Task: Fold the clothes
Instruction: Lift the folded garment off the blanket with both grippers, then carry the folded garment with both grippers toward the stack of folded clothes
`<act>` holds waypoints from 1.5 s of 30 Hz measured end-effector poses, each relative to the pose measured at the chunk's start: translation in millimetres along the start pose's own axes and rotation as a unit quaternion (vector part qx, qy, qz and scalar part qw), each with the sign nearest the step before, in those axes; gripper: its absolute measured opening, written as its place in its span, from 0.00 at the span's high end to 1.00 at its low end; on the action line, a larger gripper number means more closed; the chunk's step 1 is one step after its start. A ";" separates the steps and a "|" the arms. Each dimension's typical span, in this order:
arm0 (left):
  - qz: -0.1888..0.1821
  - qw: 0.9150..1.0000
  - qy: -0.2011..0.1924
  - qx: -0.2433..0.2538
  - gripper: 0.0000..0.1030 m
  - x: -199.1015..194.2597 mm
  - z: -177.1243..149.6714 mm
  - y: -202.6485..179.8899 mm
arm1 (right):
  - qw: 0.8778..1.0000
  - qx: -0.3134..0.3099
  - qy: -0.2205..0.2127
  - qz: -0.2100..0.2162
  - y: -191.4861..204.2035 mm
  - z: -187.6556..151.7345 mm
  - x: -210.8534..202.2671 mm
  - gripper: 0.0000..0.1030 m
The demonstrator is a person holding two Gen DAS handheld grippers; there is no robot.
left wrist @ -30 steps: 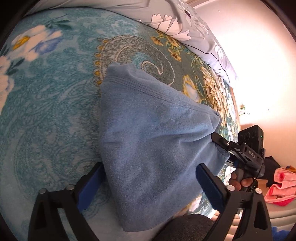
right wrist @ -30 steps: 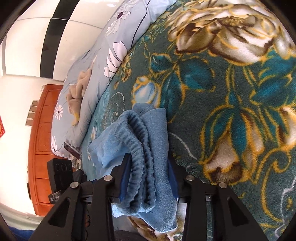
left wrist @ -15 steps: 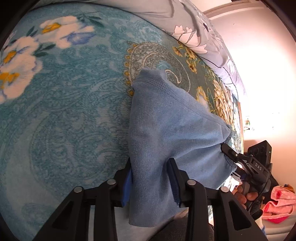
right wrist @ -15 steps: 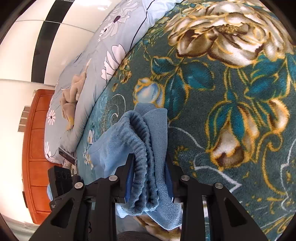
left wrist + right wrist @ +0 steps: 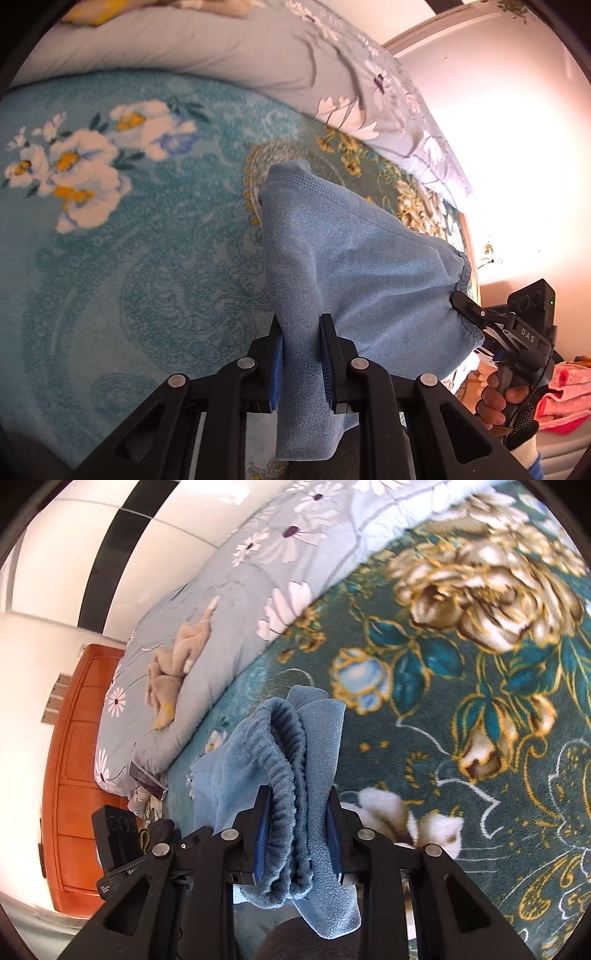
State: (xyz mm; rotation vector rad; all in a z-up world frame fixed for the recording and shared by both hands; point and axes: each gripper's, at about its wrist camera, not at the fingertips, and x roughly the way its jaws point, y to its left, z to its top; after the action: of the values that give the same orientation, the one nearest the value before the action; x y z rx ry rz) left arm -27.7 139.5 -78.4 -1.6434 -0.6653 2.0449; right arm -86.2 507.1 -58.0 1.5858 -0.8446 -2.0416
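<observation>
**Blue fleece garment gripped by both tongs above a flowered bed blanket**

Left wrist view: The left tongs [image 5: 301, 363] are seen from behind, their black arms reaching in from the bottom edge. The two blue pads [image 5: 277, 363] are clenched on a fold of a light blue fleece garment [image 5: 354, 266], which passes between them and hangs down below. From that grip the cloth spreads upward and to the right in a broad sheet, with a stitched hem at its upper tip. At the far right, a gathered elastic edge of the same garment is pinched by the right tongs [image 5: 460, 297], whose handle is held by a hand [image 5: 496, 400]. A teal blanket [image 5: 110, 280] with white and yellow flowers is spread underneath. A grey flowered quilt [image 5: 229, 40] lies along the top. Pink cloth [image 5: 565, 391] is seen at the far right edge.

Right wrist view: The right tongs [image 5: 297, 836] are shown clenched on the bunched blue garment [image 5: 291, 753]; a ribbed, elasticated band and a smoother layer are pressed together between the pads. A loose end hangs below the grip. The cloth runs away to the left, where part of the left tongs [image 5: 118, 845] is visible, though its pads cannot be made out here. The blanket [image 5: 480, 709] on this side is dark teal with large gold and cream roses. The grey quilt [image 5: 236, 590] is bordered by a tan cloth [image 5: 177, 664] lying on it, and a wooden cabinet [image 5: 74, 782] stands at the left.
</observation>
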 end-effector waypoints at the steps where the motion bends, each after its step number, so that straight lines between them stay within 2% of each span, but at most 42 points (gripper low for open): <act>1: -0.001 1.000 -0.009 0.005 0.82 -12.0 2.4 -1.1 | 1.000 -0.007 -0.002 0.002 8.9 0.9 -2.0 0.73; 8: 0.014 0.995 -0.083 0.049 0.82 -117.7 22.8 1.9 | 0.995 -0.083 -0.026 0.048 100.2 11.8 -6.5 0.73; 15: 0.050 0.983 -0.162 0.068 0.82 -245.8 21.2 44.0 | 0.979 -0.172 -0.009 0.105 210.9 10.5 17.1 0.73; 21: 0.086 0.972 -0.214 0.053 0.82 -340.1 -2.6 100.1 | 0.959 -0.238 0.033 0.153 303.8 -23.0 54.6 0.73; 25: 0.105 0.966 -0.234 0.028 0.82 -398.7 -16.6 139.8 | 0.940 -0.285 0.068 0.177 363.8 -52.6 81.2 0.73; 31: 0.151 0.950 -0.273 0.005 0.82 -484.6 -38.3 194.0 | 0.907 -0.334 0.124 0.223 452.8 -100.0 126.9 0.73; 35: 0.193 0.944 -0.266 0.003 0.82 -531.8 -46.4 235.7 | 0.889 -0.348 0.164 0.249 501.2 -136.5 163.3 0.73; 39: 0.204 0.944 -0.260 -0.021 0.82 -564.5 -45.9 277.1 | 0.876 -0.349 0.199 0.266 530.0 -177.3 199.9 0.73; 41: 0.203 0.943 -0.262 -0.034 0.82 -572.6 -46.1 298.4 | 0.875 -0.345 0.216 0.262 536.4 -194.9 219.4 0.73; 45: 0.169 0.947 -0.264 -0.066 0.82 -567.1 -50.7 338.3 | 0.879 -0.340 0.227 0.247 533.0 -215.1 245.1 0.73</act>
State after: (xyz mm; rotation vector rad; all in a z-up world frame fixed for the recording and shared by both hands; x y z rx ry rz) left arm 126.0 -465.3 143.3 -1.3450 -0.7428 2.7912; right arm 36.4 -85.5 97.3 1.1955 -0.2531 -1.2996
